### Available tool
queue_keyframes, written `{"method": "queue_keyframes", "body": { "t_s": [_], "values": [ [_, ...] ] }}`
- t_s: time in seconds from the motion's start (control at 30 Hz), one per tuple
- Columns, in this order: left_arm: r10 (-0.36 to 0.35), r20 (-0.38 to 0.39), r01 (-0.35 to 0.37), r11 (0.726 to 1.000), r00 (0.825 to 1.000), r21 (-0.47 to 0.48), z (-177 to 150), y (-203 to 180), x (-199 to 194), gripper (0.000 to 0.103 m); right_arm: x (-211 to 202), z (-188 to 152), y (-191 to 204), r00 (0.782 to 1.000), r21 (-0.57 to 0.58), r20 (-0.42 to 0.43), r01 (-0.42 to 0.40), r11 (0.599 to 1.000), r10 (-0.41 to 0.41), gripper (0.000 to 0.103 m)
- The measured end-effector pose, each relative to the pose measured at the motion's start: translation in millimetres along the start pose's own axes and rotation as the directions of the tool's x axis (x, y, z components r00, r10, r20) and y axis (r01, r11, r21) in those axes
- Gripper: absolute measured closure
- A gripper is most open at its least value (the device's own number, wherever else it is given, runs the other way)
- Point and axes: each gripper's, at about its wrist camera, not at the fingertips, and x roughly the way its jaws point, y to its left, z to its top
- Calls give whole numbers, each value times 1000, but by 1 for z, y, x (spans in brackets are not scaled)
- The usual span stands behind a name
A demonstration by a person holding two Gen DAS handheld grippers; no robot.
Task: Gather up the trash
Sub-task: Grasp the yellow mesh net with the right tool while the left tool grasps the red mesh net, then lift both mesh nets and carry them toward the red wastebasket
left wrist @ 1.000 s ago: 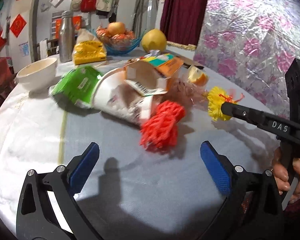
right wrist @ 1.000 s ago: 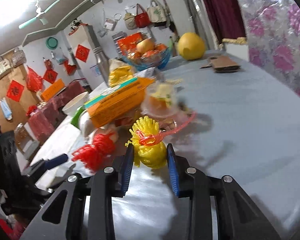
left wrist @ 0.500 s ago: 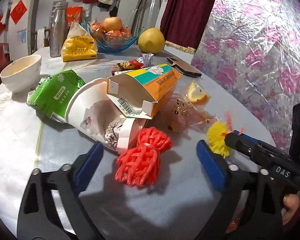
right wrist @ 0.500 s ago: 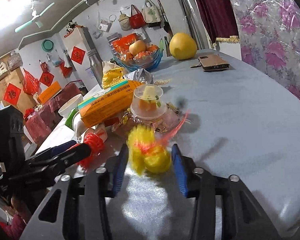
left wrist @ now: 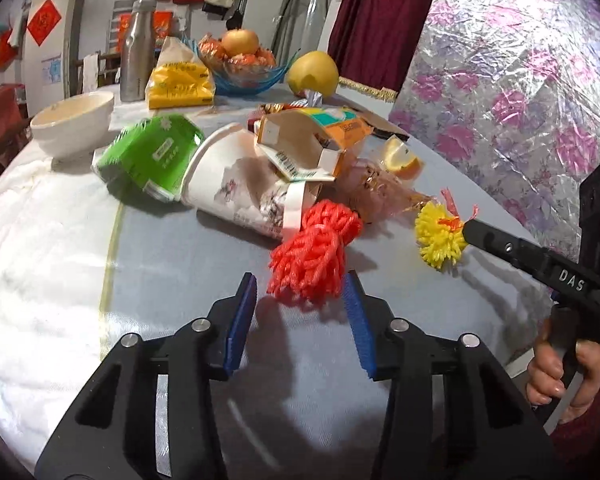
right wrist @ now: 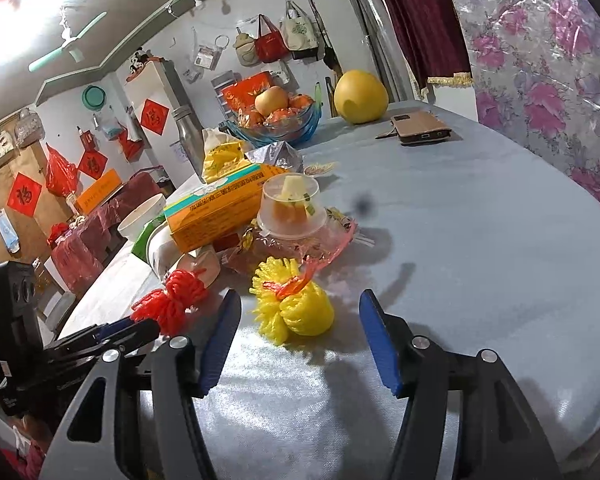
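A red foam fruit net (left wrist: 312, 256) lies on the grey table by a trash pile: a tipped paper cup (left wrist: 240, 184), an orange carton (left wrist: 312, 136), a green packet (left wrist: 152, 156) and a clear wrapper (left wrist: 380, 192). My left gripper (left wrist: 300, 312) has its jaws half closed around the net's near end; contact is unclear. A yellow foam net (right wrist: 296, 304) lies on the table between the wide-open jaws of my right gripper (right wrist: 300, 340), untouched. The yellow net (left wrist: 440, 236) also shows in the left wrist view at the right gripper's tip. The red net (right wrist: 176, 296) shows in the right view.
A white bowl (left wrist: 74, 120), steel bottle (left wrist: 134, 68), yellow bag (left wrist: 180, 84), fruit bowl (left wrist: 240, 64) and pomelo (left wrist: 312, 72) stand at the back. A plastic cup with fruit (right wrist: 292, 208) sits on the wrapper. A phone in a brown case (right wrist: 420, 128) lies far right. The table edge curves right.
My right gripper has opened and let go of the yellow net, which now lies on the table. My left gripper has moved up to the red net and narrowed its jaws around it.
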Motion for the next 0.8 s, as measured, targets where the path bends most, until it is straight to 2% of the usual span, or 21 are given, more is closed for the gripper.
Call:
{"method": "queue_keyframes", "body": {
  "t_s": [0.07, 0.17, 0.2, 0.23, 0.27, 0.3, 0.37, 0.57, 0.8],
  "values": [
    [8, 16, -8, 1000, 1000, 12, 5, -4, 1, 43, -1, 0, 0, 1000, 2, 1, -4, 1000, 4, 42],
    [1, 30, -2, 999, 1000, 33, 15, -11, 9, 38, -3, 1, 0, 1000, -2, 11, -1, 1000, 1, 42],
    [-2, 14, 2, 999, 1000, 33, 17, -12, 15, 39, -4, 1, 0, 1000, -2, 14, 0, 1000, 0, 42],
    [-13, -2, 13, 1000, 1000, 26, 18, -13, 20, 45, -5, 2, -1, 1000, -2, 17, 1, 1000, -1, 42],
    [-30, -19, 30, 999, 999, 13, 17, -12, 25, 61, -6, 2, -2, 1000, -1, 19, 3, 1000, -3, 42],
    [-41, -32, 41, 999, 999, 7, 16, -12, 27, 69, -6, 2, -2, 1000, 0, 20, 3, 1000, -3, 42],
    [-56, -36, 56, 998, 998, -2, 10, -13, 26, 74, -7, 2, -4, 1000, 5, 24, 3, 1000, -3, 42],
    [-75, -11, 75, 997, 997, -1, -4, -11, 5, 75, -4, 1, -2, 1000, 2, 10, -4, 1000, 4, 42],
    [-42, 1, 42, 999, 999, -3, -2, -7, 4, 66, 11, -3, 7, 1000, -23, -20, -8, 1000, 8, 42]
  ]
}}
